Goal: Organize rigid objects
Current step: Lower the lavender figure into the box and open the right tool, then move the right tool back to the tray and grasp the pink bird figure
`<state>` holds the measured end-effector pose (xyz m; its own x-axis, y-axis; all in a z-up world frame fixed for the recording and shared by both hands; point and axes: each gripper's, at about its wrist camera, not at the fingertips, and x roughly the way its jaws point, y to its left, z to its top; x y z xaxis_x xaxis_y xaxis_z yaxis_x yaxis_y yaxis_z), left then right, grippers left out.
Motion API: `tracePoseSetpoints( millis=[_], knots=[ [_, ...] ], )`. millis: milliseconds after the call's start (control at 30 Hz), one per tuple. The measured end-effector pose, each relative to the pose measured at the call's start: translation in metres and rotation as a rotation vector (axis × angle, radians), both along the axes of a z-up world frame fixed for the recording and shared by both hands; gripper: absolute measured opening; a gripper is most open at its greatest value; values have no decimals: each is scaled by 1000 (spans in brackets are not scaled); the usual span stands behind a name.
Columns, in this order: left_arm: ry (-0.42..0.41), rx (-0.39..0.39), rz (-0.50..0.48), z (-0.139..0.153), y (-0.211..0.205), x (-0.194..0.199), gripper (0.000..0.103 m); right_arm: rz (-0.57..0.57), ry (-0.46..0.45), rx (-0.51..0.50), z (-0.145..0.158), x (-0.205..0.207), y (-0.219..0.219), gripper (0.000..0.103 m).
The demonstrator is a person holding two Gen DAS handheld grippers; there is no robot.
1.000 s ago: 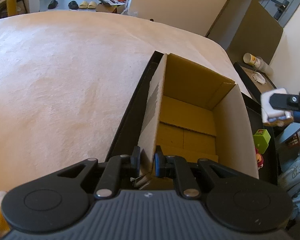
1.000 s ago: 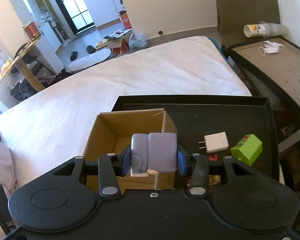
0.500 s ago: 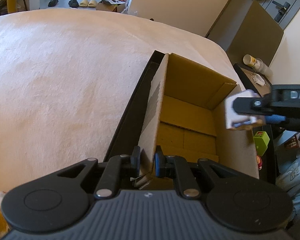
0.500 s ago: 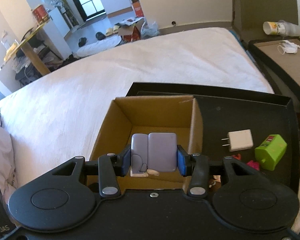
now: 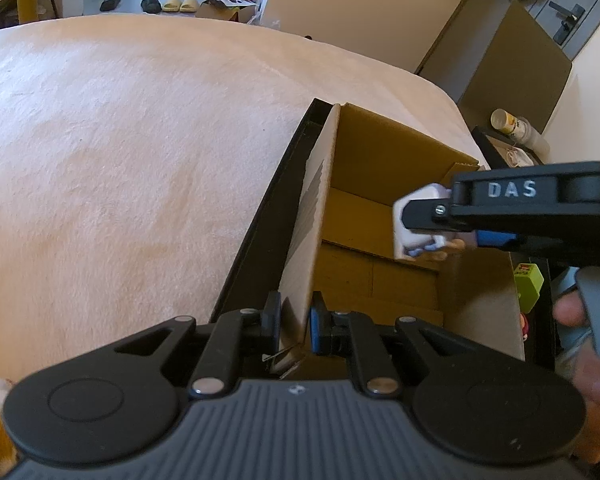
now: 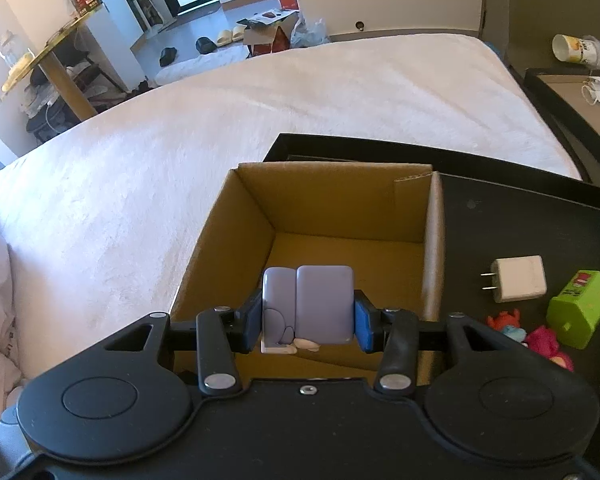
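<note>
White bed (image 6: 260, 128) — black tray (image 6: 520, 216) on it.

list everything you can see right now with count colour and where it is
cardboard box: one, brown, open, on the black tray
purple block: one, lilac, over the box
black tray: one, on the bed
bed cover: one, whitish
charger plug: one, white, on the tray right of the box
green block: one, beside the plug
small toys: red, blue and pink, count unclear, tray's near edge
left gripper: jaws clamped on the box wall
right gripper: jaws holding the purple block
</note>
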<state>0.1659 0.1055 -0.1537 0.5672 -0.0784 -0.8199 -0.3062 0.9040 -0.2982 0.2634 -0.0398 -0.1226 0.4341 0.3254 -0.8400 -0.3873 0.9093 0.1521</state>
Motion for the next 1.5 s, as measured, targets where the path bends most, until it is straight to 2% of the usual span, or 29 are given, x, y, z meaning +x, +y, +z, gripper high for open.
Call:
tracePoseSetpoints(
  millis=[200, 267, 333, 500, 1000, 1500],
  knots=[
    [-1, -5, 11, 0, 2, -1, 13, 15, -9, -1, -5, 0, 9, 45],
    [-2, -12, 5, -1, 1, -1, 15, 35, -33, 7, -1, -3, 10, 50],
    [-1, 34, 21, 1, -1, -1, 13, 39, -45, 14, 3, -5, 7, 53],
    [-2, 14, 23, 1, 0, -2, 13, 30, -45, 35, 16, -8, -10, 55],
    [-1, 33, 13, 1, -2, -2, 13, 9, -64, 15, 39, -17, -63, 57],
    [-2, 35, 13, 2, -3, -2, 13, -45, -26, -6, 19, -15, -119, 57]
  ],
)
